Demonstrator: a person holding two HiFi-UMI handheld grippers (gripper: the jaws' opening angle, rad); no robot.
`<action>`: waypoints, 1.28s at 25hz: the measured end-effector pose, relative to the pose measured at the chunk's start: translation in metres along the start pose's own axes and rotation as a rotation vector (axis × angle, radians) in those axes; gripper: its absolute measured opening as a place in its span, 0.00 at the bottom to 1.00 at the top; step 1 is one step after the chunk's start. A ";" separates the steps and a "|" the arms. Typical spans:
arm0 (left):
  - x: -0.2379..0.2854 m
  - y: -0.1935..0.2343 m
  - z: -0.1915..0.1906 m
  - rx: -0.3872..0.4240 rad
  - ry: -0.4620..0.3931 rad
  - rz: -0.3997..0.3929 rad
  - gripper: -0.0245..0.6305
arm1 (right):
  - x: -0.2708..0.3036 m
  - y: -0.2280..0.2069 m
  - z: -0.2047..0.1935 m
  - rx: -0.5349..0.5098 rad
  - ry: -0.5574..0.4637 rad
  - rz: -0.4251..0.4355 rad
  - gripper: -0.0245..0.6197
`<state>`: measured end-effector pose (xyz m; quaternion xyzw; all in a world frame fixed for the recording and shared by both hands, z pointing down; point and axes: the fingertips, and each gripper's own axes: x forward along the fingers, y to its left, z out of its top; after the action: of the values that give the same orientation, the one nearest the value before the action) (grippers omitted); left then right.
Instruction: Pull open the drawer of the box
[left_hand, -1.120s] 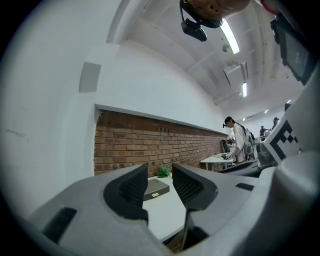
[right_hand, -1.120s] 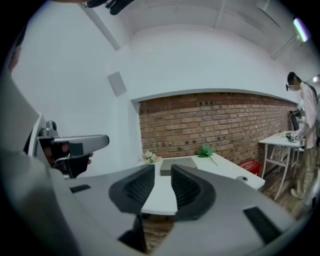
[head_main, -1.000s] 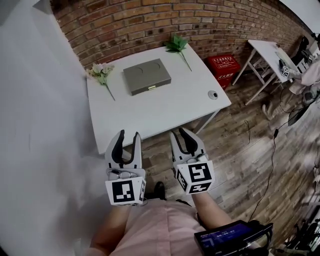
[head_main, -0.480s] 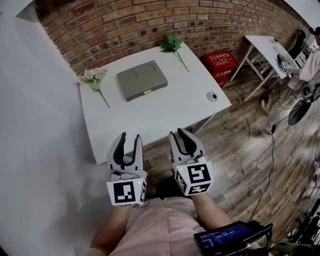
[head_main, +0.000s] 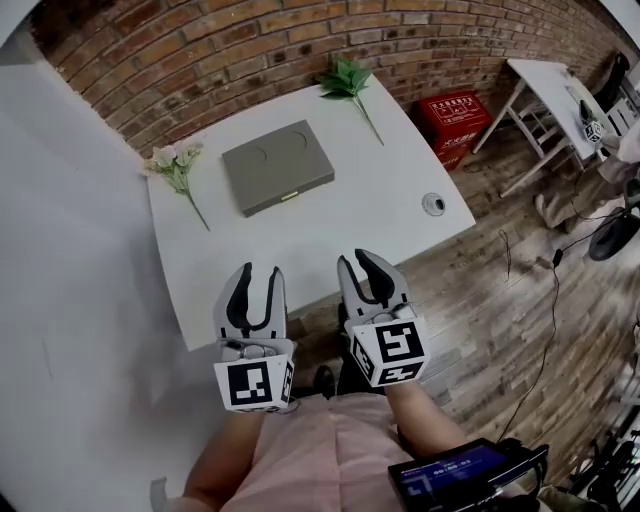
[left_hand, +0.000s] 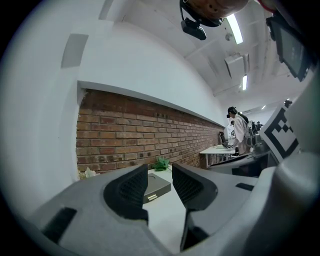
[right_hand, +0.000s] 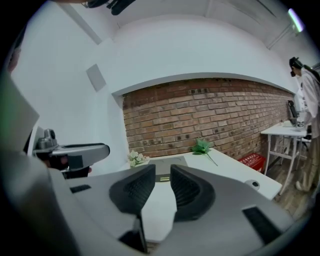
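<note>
The left gripper (head_main: 259, 272) and right gripper (head_main: 353, 260) hang side by side just short of the near edge of the white table (head_main: 330, 228). Each has its 2 jaws parted and empty. The gray box (head_main: 277, 166) lies flat well ahead of both, slightly nearer the left gripper's line. Its drawer is closed, and its small gold pull (head_main: 290, 197) faces them. 1 white flower sprig (head_main: 172, 160) lies ahead-left, 1 green sprig (head_main: 346, 80) far ahead.
</note>
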<state>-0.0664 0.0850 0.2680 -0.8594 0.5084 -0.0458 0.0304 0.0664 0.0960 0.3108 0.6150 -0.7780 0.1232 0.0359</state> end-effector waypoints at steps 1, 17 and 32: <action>0.008 0.001 -0.001 0.001 0.004 0.007 0.27 | 0.008 -0.005 0.001 0.004 0.004 0.007 0.19; 0.112 0.020 0.024 0.026 0.011 0.170 0.26 | 0.115 -0.056 0.050 -0.014 0.008 0.188 0.19; 0.118 0.066 0.049 0.043 -0.031 0.344 0.26 | 0.173 -0.025 0.086 -0.048 -0.009 0.367 0.19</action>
<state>-0.0618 -0.0494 0.2184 -0.7595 0.6463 -0.0377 0.0640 0.0567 -0.0939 0.2672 0.4621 -0.8801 0.1062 0.0241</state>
